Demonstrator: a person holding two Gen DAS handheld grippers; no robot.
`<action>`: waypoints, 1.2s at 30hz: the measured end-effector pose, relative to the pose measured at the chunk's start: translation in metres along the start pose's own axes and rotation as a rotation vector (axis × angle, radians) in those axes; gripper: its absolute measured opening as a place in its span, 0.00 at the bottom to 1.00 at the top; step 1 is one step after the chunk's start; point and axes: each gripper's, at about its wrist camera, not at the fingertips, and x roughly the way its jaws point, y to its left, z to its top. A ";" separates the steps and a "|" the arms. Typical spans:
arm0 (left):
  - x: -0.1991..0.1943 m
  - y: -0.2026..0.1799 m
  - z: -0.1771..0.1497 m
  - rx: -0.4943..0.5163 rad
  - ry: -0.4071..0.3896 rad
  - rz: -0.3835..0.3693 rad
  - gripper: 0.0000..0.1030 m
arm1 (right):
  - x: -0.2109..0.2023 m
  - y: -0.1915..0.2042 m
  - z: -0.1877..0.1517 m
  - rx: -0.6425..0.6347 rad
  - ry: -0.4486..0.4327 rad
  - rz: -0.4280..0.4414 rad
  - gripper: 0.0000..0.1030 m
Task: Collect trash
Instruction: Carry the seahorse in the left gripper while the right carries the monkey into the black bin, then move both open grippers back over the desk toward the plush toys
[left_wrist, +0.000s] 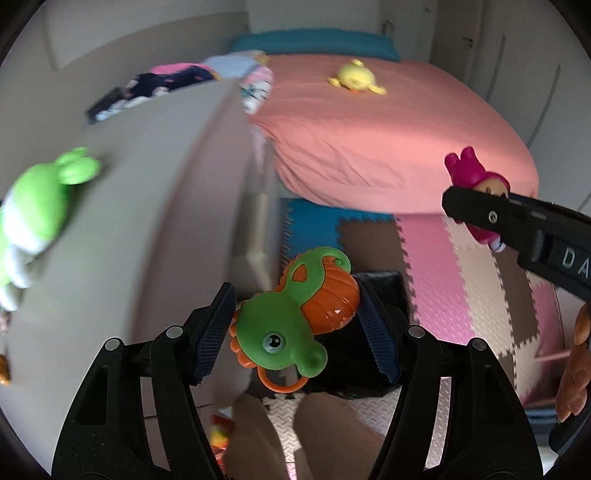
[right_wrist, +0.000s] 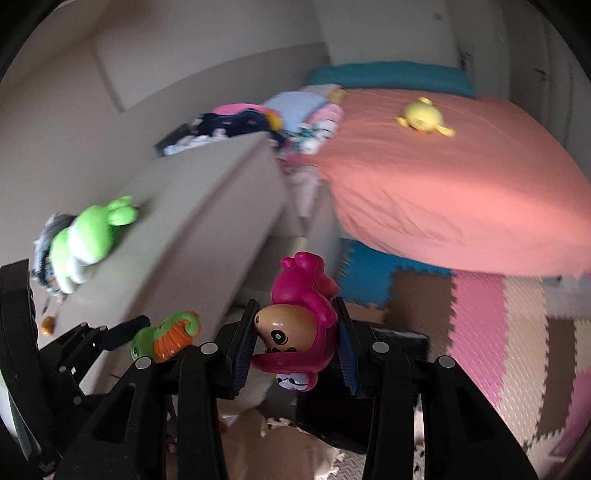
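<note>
We see a bed (right_wrist: 461, 192) under a salmon-pink sheet; a yellow plush duck (right_wrist: 423, 117) lies on it near a teal pillow (right_wrist: 391, 75) at its head, and a pile of folded clothes (right_wrist: 295, 118) sits at its left edge. Beside the bed stands a grey surface (right_wrist: 192, 221), carrying a green plush toy (right_wrist: 88, 240) and, at its far end, dark clothing (right_wrist: 229, 122). The floor (right_wrist: 495, 325) is covered by interlocking foam mats in blue, brown, pink and cream.
</note>
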 end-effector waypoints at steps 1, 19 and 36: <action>0.008 -0.009 -0.001 0.013 0.015 -0.008 0.64 | 0.003 -0.008 -0.002 0.014 0.010 -0.011 0.40; 0.053 -0.038 -0.011 0.024 0.104 0.035 0.94 | 0.031 -0.042 -0.017 0.038 0.054 -0.180 0.77; -0.012 0.031 -0.006 -0.056 -0.008 0.058 0.94 | 0.007 0.026 0.002 -0.053 -0.017 -0.097 0.77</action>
